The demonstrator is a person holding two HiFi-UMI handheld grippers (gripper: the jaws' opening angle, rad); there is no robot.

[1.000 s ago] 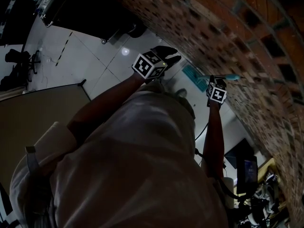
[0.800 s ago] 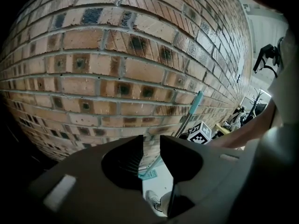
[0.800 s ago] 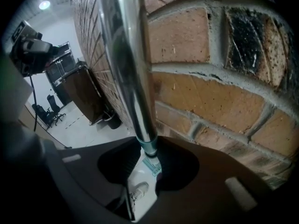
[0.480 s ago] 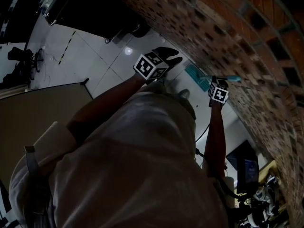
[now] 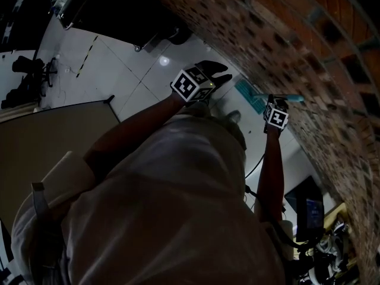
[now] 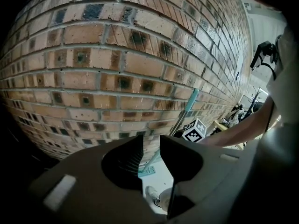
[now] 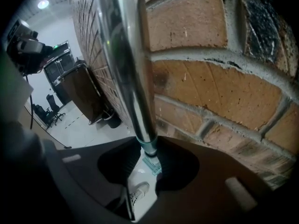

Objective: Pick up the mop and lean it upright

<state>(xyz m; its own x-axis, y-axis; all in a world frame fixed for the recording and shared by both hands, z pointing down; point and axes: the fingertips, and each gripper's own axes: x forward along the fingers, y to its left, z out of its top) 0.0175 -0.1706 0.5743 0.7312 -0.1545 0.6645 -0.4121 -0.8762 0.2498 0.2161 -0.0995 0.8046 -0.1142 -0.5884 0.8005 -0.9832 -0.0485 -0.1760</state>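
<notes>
The mop stands nearly upright against the brick wall (image 5: 285, 40). Its metal handle (image 7: 122, 55) runs down between the jaws of my right gripper (image 7: 149, 146), which is shut on it. Its teal head (image 7: 152, 165) rests on the floor below. In the head view my right gripper (image 5: 279, 104) sits beside the wall, under the handle's teal tip (image 5: 292, 98), with the mop head (image 5: 246, 94) on the tiles. My left gripper (image 5: 217, 71) hovers to its left, holding nothing. Its jaws (image 6: 152, 148) are a narrow gap apart, and the teal handle (image 6: 190, 101) shows beyond them.
The brick wall curves along the right side. A dark cabinet (image 5: 119, 16) stands at the far wall, an office chair (image 5: 27, 79) at far left, a brown panel (image 5: 53, 135) at near left and a monitor (image 5: 306, 209) at right. My shoe (image 5: 233, 117) is near the mop head.
</notes>
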